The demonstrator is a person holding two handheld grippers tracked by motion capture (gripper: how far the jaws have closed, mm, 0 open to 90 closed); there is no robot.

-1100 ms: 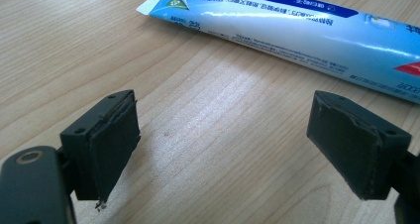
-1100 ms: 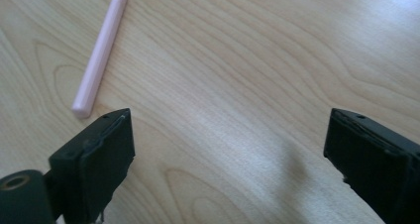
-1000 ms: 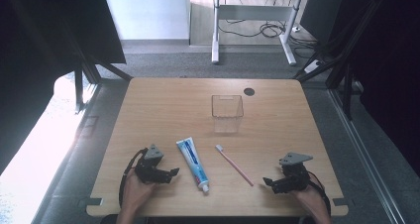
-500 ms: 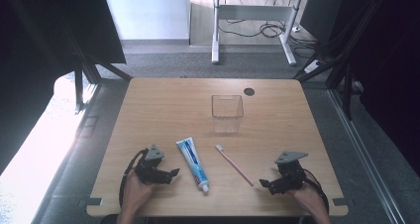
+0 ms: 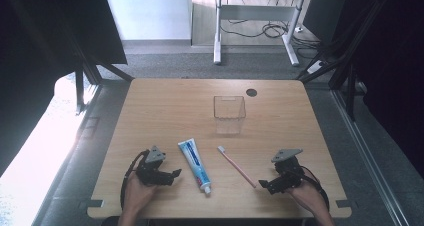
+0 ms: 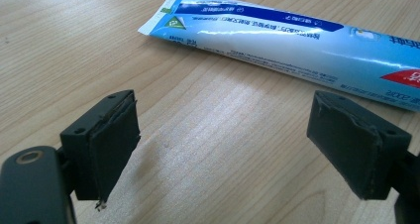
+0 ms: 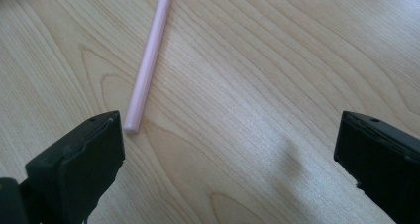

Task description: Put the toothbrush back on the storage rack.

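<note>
- Your left gripper [image 5: 172, 174] sits at the near left of the table [image 5: 165, 111], with the toothpaste tube [image 5: 194, 165] just to its right.
- The tube lies lengthwise, its cap end toward you.
- Right of the tube lies the toothbrush [image 5: 236, 166], slanting from its head at the far left to its handle end at the near right.
- Your right gripper [image 5: 264, 186] sits at the near right, just beside that handle end.
- The open container [image 5: 229, 114] stands behind both items, near the table's middle.
- A round hole [image 5: 251, 92] lies behind the container, toward the far edge.
</note>
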